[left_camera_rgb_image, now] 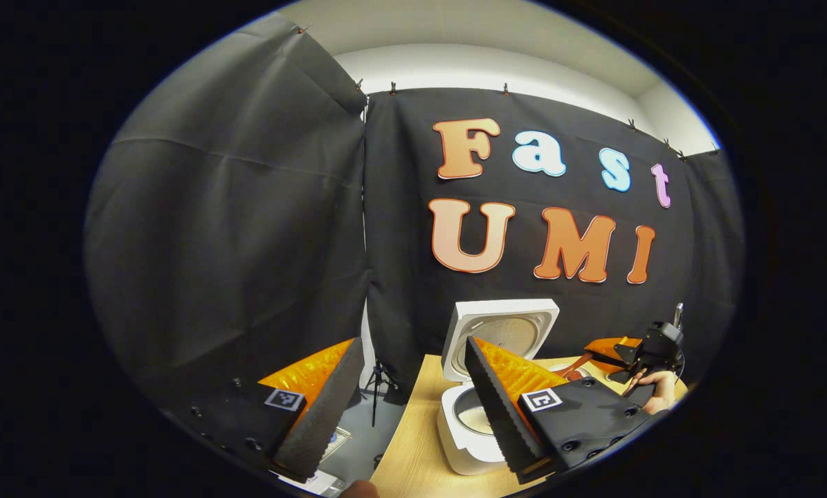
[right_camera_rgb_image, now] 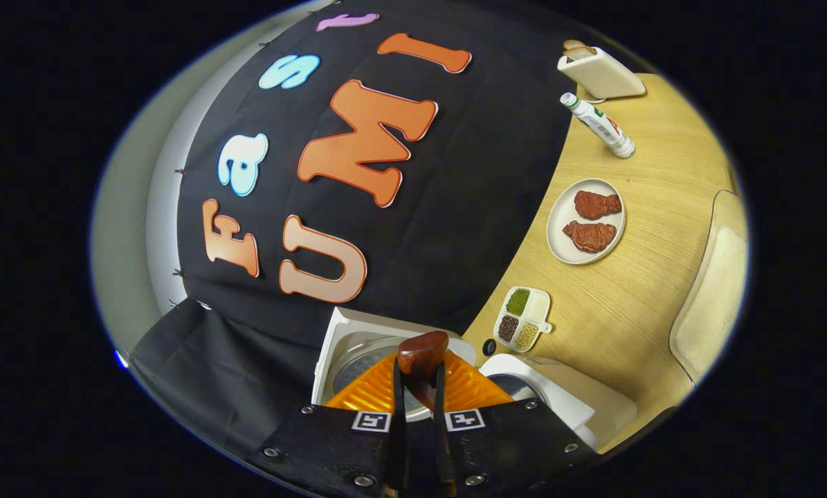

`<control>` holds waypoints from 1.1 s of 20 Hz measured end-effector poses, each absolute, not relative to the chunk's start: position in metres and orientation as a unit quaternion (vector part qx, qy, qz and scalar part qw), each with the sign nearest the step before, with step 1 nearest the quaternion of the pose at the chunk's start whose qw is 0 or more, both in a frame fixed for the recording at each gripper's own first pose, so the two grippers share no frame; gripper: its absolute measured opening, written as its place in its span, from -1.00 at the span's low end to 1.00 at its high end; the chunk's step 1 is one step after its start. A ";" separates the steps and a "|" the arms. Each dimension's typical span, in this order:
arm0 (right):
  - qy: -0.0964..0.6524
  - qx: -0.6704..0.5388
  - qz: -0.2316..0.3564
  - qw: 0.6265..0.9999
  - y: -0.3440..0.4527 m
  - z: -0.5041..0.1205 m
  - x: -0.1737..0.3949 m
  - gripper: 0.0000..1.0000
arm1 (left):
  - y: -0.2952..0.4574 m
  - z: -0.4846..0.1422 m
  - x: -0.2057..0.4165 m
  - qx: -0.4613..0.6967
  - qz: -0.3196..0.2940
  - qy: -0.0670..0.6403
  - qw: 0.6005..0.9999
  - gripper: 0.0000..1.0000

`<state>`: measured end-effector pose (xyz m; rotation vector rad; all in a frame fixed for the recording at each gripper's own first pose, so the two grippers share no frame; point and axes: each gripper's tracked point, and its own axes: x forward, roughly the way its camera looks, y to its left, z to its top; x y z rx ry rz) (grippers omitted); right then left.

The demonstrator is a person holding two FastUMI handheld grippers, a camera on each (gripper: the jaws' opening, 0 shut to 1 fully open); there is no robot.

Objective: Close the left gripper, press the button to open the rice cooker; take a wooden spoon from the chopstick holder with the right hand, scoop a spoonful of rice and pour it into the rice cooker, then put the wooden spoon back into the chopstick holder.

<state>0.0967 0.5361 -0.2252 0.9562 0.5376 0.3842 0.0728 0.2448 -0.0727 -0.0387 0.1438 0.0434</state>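
With its lid raised, the rice cooker (left_camera_rgb_image: pixel 479 408) sits at lower centre of the left gripper view between the spread fingers of the left gripper (left_camera_rgb_image: pixel 413 408), while at bottom centre of the right gripper view the right gripper (right_camera_rgb_image: pixel 419 387) pinches the wooden spoon (right_camera_rgb_image: pixel 422 353) above the cooker.
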 end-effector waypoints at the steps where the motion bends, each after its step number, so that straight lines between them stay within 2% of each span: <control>1: 0.251 0.442 0.183 0.841 0.540 -0.224 0.097 -0.72 | 0.245 -0.074 0.075 -0.018 0.019 0.073 0.997 0.97; 9: 0.227 0.360 0.196 0.884 0.553 -0.212 0.100 -0.72 | 0.249 -0.083 0.088 -0.023 0.010 0.081 0.996 0.97; 22: 0.203 0.276 0.223 0.912 0.575 -0.202 0.094 -0.72 | 0.261 -0.091 0.093 -0.025 0.014 0.085 0.996 0.97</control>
